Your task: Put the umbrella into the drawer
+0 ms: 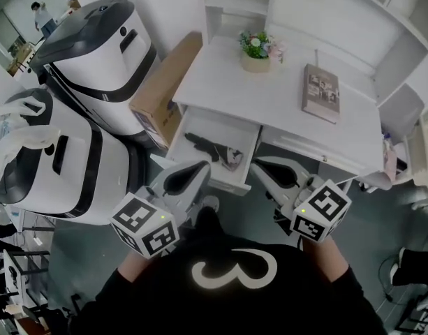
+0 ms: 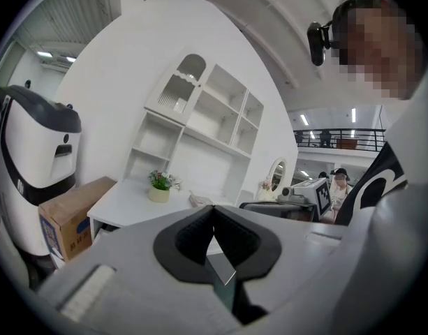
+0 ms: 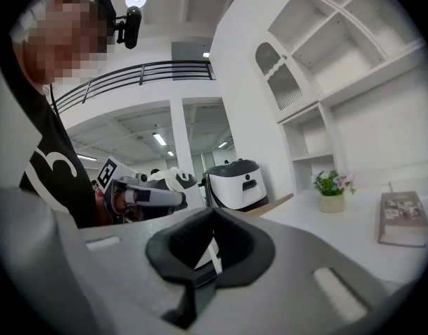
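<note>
- Left gripper point(image 1: 193, 173) and right gripper point(image 1: 269, 167): both jaws pressed together, nothing between them.
- One umbrella point(image 1: 208, 148), dark and its shape hard to make out, lies in the one open drawer point(image 1: 234, 132).
- The desk point(image 1: 227, 82) carries one book point(image 1: 320, 93) and one flowerpot point(image 1: 256, 61).

The tabletop point(image 1: 269, 96) looks like smooth, matt white painted wood, the box point(image 1: 161, 82) beside it plain brown cardboard. The machines point(image 1: 102, 47) have glossy white and black plastic shells; the umbrella point(image 1: 212, 149) is dark cloth
</note>
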`<action>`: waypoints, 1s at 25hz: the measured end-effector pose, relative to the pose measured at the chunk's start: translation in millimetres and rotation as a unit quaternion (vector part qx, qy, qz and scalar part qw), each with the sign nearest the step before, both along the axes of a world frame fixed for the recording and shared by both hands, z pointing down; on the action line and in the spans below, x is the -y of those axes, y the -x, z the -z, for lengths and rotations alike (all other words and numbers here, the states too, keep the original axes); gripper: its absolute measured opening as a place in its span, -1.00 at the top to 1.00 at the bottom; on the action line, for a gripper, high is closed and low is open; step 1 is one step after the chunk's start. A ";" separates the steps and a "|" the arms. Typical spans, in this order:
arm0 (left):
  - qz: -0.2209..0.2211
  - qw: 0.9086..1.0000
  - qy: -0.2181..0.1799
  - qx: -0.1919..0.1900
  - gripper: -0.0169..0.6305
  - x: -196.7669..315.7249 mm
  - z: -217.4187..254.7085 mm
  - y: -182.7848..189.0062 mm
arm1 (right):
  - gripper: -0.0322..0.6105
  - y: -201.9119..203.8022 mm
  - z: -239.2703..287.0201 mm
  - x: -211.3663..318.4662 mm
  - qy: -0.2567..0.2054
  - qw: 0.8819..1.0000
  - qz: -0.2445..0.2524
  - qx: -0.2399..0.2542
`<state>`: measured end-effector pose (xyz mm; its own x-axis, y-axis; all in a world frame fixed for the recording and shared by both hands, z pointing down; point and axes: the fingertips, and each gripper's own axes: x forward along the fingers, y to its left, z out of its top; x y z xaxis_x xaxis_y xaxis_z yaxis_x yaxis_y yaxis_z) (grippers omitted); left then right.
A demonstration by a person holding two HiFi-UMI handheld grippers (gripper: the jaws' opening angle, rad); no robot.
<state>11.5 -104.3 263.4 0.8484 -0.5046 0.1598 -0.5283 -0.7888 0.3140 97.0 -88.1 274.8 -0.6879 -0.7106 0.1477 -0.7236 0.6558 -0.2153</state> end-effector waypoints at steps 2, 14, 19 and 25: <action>0.000 1.000 -0.010 0.001 0.92 -7.7 6.2 -3.3 | 0.89 -4.4 3.1 -8.4 -0.007 1.000 -0.008 -0.004; 0.004 1.000 -0.020 -0.004 0.92 -37.6 12.4 -14.1 | 0.89 -13.6 9.0 -40.6 -0.012 1.000 -0.006 0.003; 0.008 1.000 -0.022 0.000 0.92 -43.2 13.3 -15.3 | 0.89 -14.4 10.0 -45.6 -0.015 1.000 -0.004 0.004; 0.009 1.000 -0.018 0.003 0.92 -44.4 11.1 -18.7 | 0.89 -15.9 10.5 -47.8 -0.015 1.000 -0.001 0.007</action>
